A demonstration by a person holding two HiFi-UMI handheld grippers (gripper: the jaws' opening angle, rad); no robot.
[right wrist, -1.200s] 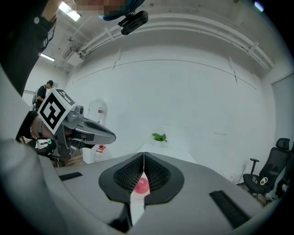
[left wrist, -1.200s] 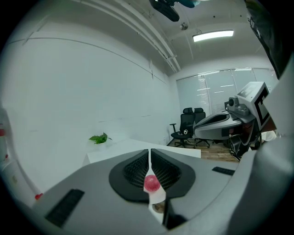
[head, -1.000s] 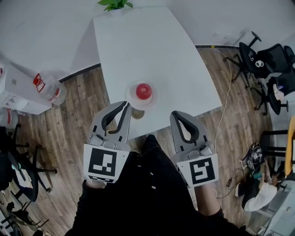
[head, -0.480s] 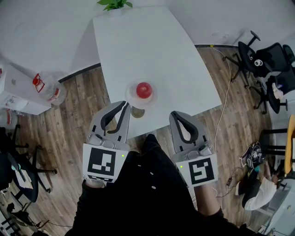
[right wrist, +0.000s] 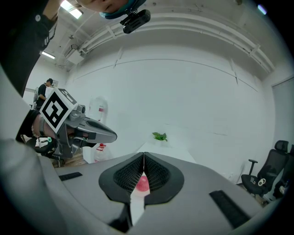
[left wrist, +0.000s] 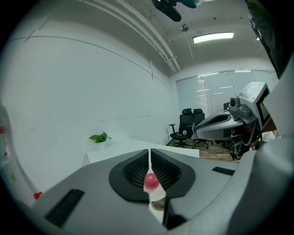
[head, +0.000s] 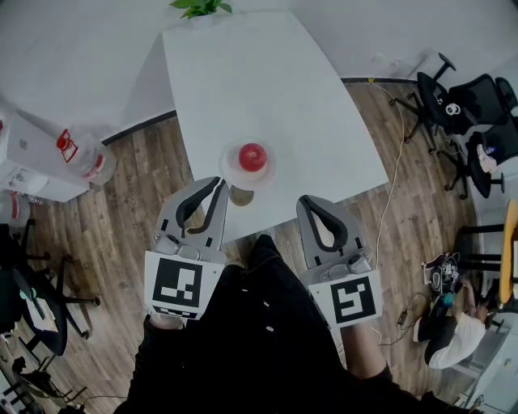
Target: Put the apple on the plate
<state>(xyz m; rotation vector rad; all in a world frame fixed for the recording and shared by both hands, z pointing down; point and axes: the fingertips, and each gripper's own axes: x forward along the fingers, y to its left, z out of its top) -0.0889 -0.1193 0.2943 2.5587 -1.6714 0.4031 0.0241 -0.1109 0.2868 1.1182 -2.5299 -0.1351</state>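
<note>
A red apple [head: 252, 158] sits on a pale round plate [head: 271, 175] on the white table [head: 267, 81], near its front edge. My left gripper [head: 220, 184] hovers at the table's near-left corner, short of the plate, shut and empty. My right gripper [head: 306, 200] hovers at the near edge to the plate's right, also shut with nothing in it. In the left gripper view the apple [left wrist: 151, 181] shows beyond the closed left gripper [left wrist: 149, 151]. In the right gripper view the apple [right wrist: 143, 183] shows past the closed right gripper [right wrist: 144, 156].
A small round brownish object [head: 240, 196] lies just in front of the plate. A green plant [head: 202, 6] stands at the table's far end. Office chairs [head: 469, 105] stand at the right, a water jug [head: 85, 155] and white cabinet [head: 32, 158] at the left. A cable [head: 395, 182] runs across the floor.
</note>
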